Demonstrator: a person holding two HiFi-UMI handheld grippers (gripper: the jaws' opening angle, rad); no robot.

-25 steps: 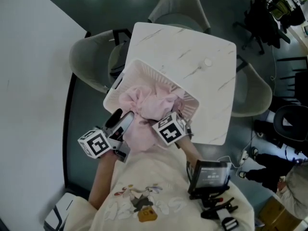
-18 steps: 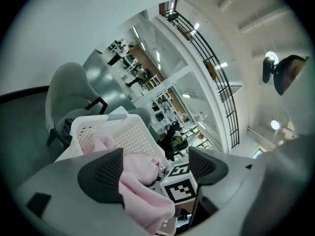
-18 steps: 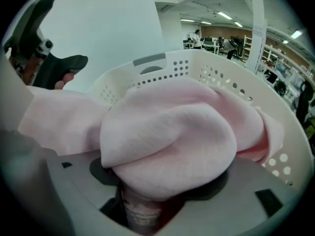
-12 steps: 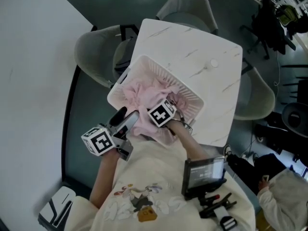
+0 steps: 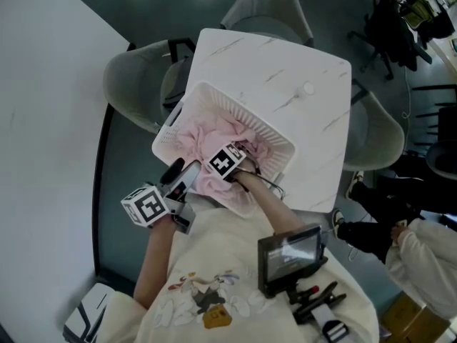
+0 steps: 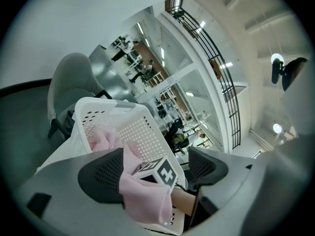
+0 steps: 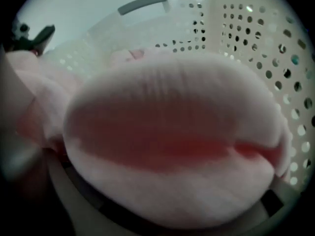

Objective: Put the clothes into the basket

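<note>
A white perforated basket [image 5: 270, 130] stands on the near-left corner of the marble table [image 5: 300, 63], with pink clothes [image 5: 194, 138] heaped inside. My right gripper [image 5: 221, 154] points steeply down into the heap. Its jaws are buried, and only its marker cube shows. A bulge of pink cloth [image 7: 172, 132] fills the right gripper view, with the basket wall [image 7: 246, 38] behind. My left gripper [image 5: 183, 171] hovers at the basket's near-left rim, jaws wide apart. A fold of pink cloth [image 6: 145, 200] hangs over that rim beside its left pad [image 6: 101, 181].
Grey chairs stand round the table at the left [image 5: 136, 84], at the far side [image 5: 268, 9] and at the right [image 5: 375, 138]. A small round object [image 5: 308, 89] lies on the tabletop. A screen device [image 5: 289, 259] hangs at the person's chest.
My right gripper has sunk into the basket and the pink heap now sits lower inside the rim. The left gripper has barely shifted.
</note>
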